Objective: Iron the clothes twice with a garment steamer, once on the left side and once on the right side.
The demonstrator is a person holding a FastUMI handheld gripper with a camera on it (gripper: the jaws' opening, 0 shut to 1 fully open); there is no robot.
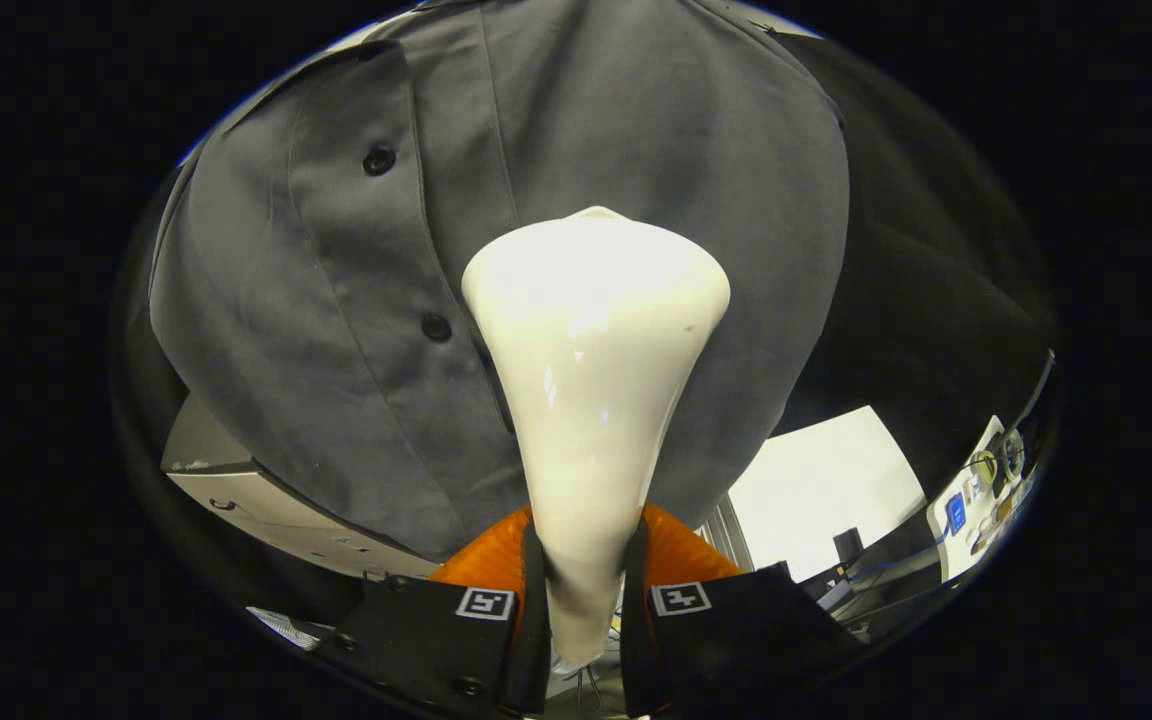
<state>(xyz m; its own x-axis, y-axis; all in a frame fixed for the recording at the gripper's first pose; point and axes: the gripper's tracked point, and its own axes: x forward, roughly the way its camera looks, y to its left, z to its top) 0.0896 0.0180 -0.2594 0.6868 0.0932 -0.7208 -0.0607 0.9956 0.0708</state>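
A white garment steamer point(591, 370) runs forward from between my fingers, narrow at the handle and flaring to a wide head. My gripper point(584, 590) is shut on that handle, one finger pressing each side. Just beyond the head hangs a grey button-up shirt point(336, 300) with dark buttons point(379, 160) down its placket. The steamer head lies against the shirt just to the right of the button placket, about midway up the garment. The head hides the cloth directly behind it.
Black cloth point(936, 280) hangs to the right of the shirt. A pale box-like unit point(266, 500) sits below the shirt's left hem. At the lower right is a white surface point(826, 490) and a cluttered bench with cables point(986, 480).
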